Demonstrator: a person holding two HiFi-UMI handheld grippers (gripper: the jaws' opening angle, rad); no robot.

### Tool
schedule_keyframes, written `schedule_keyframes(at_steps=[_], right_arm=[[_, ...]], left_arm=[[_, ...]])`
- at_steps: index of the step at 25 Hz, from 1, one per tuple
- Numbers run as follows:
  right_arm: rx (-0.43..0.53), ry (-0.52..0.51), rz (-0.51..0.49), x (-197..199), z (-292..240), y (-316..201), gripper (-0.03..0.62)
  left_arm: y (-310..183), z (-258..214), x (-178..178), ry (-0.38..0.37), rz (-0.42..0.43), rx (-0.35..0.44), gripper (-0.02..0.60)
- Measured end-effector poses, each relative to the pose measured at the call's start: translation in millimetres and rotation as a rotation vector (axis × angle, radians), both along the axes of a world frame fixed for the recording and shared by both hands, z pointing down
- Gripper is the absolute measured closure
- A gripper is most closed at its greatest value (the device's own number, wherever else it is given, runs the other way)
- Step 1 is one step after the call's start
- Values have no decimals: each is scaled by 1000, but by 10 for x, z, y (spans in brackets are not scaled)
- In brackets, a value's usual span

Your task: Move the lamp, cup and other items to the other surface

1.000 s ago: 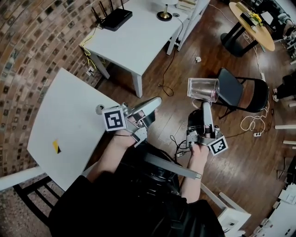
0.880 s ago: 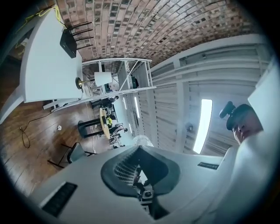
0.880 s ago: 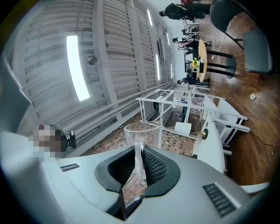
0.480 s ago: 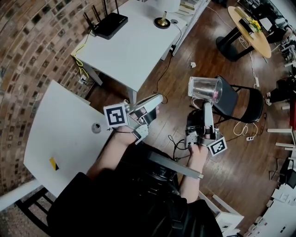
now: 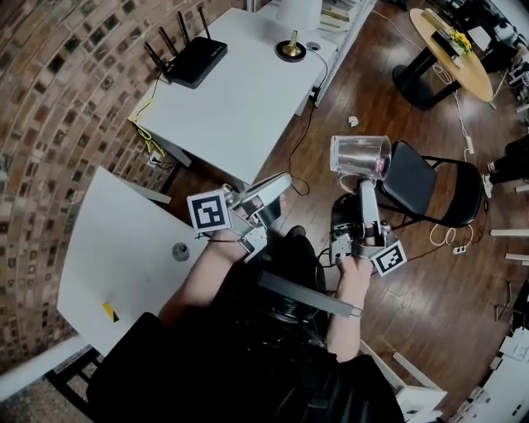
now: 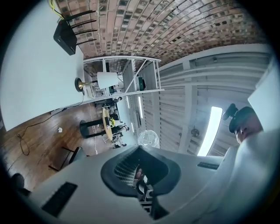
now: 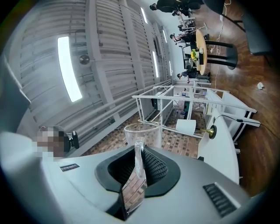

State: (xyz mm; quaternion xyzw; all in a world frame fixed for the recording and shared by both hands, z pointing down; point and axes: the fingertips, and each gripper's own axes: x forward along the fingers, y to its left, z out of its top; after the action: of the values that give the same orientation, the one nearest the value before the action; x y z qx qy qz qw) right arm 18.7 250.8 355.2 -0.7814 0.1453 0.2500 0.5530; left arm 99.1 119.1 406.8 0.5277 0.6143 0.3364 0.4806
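Observation:
My right gripper (image 5: 364,183) is shut on the handle of a clear glass cup (image 5: 361,157), which it holds over the wooden floor. In the right gripper view the cup (image 7: 142,135) stands upright just past the jaws, its handle pinched between them. To the left, my left gripper (image 5: 277,183) is shut with nothing in it; its own view shows the jaws together (image 6: 139,151). The lamp (image 5: 291,33), with a brass base and white shade, stands on the far white table (image 5: 240,83). A small round thing (image 5: 180,250) lies on the near white table (image 5: 124,240).
A black router (image 5: 188,59) sits on the far table beside the brick wall. A black chair (image 5: 430,182) stands just right of the cup. Further back are a round wooden table (image 5: 455,41) and a white shelf (image 5: 343,16). Cables trail across the floor (image 5: 302,149).
Both grippers have travelled with the person away from the near white table, toward the table with the lamp. The cup stays in the right gripper.

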Motion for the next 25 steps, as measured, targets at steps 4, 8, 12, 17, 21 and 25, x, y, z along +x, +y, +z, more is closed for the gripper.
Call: schedule_keyframes(at_steps=[4, 8, 12, 17, 21, 25], right_arm=[[22, 7, -33, 305, 83, 308, 543], [12, 5, -97, 747, 135, 702, 542], [7, 17, -170, 1187, 102, 1230, 542], [-2, 28, -218, 1560, 26, 1978, 542], [19, 27, -244, 1720, 39, 2441, 543], [22, 23, -283, 1806, 23, 2695, 540]], left_arm=[[268, 39, 204, 12, -22, 28, 580], [720, 55, 511, 20, -62, 40, 580], [1345, -52, 805, 42, -95, 36, 581], [2067, -157, 1076, 67, -144, 52, 580], [2441, -136, 1200, 61, -187, 82, 580], [2684, -133, 1325, 59, -240, 93, 580]])
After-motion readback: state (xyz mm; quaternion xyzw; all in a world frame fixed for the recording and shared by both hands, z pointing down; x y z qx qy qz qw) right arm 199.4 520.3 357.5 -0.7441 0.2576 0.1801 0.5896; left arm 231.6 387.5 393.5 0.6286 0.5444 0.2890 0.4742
